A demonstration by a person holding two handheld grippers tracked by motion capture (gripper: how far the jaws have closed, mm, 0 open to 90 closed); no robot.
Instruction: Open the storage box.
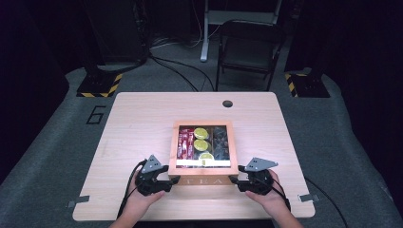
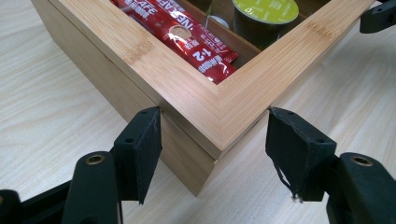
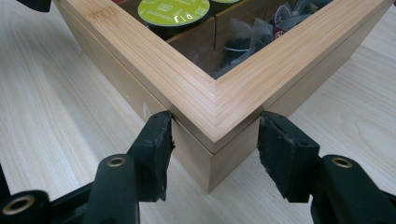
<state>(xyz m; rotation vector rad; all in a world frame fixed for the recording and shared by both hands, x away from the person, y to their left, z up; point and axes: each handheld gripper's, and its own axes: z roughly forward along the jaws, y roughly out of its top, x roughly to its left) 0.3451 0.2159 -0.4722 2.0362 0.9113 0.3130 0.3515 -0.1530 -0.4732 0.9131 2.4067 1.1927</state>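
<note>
Your fingers are spread on both sides, each pair straddling a near corner of the wooden tea box. On your left gripper, the left gripper view shows one finger touching the box wall right at the lid seam, while the other sits just beside the adjoining wall, a sliver apart or barely touching, hard to call. Your right gripper mirrors it: in the right gripper view both fingers flank the corner, close against the wood just under the lid edge, with nothing squeezed between them.

The box sits near the middle of the table, toward your edge, with the word TEA on its front face at 6 o'clock. Through the clear lid you see red Nescafé sachets in the 9 o'clock compartment, green-topped capsules down the centre, and dark tea bags at 3 o'clock. The lid lies flat and shut.

A folding chair stands on the floor beyond the table at 12 o'clock.
</note>
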